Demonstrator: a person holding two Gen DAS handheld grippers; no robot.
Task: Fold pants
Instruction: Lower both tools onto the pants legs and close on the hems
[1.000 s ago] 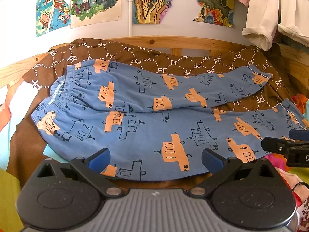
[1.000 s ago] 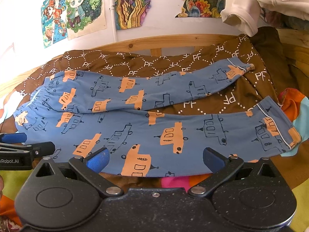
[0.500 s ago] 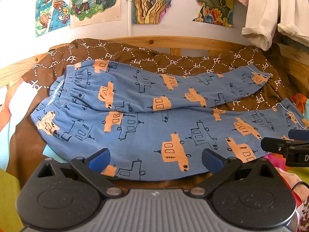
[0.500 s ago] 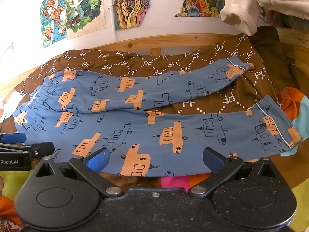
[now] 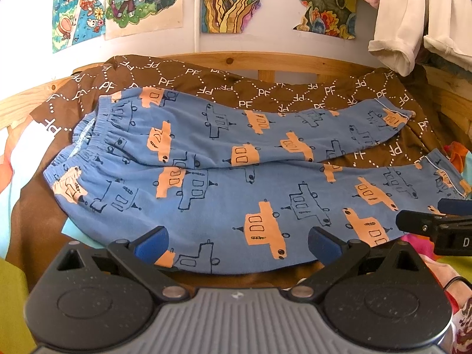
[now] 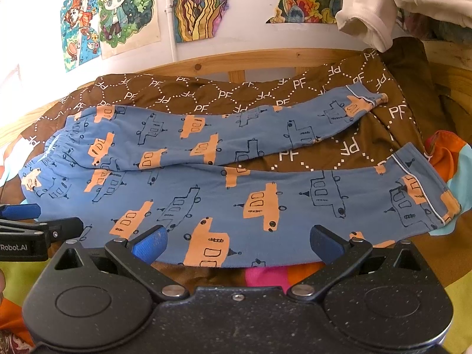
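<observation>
Blue pants (image 5: 224,183) (image 6: 236,188) printed with orange and outlined boats lie spread flat on a brown quilt, waistband (image 5: 88,135) at the left, both leg cuffs at the right. The far leg angles away from the near one toward its cuff (image 6: 362,103). My left gripper (image 5: 239,243) hovers open over the near leg's front edge, holding nothing. My right gripper (image 6: 236,243) is open too, further right along the same edge, with nothing between its fingers. Each gripper's fingertip shows at the edge of the other's view.
The brown quilt (image 5: 265,91) with white PF lettering covers a wooden bed frame (image 5: 265,62). Posters (image 5: 230,0) hang on the wall behind. Pale garments (image 5: 407,17) dangle at the upper right. Bright multicoloured bedding (image 6: 442,153) shows at the right and front edges.
</observation>
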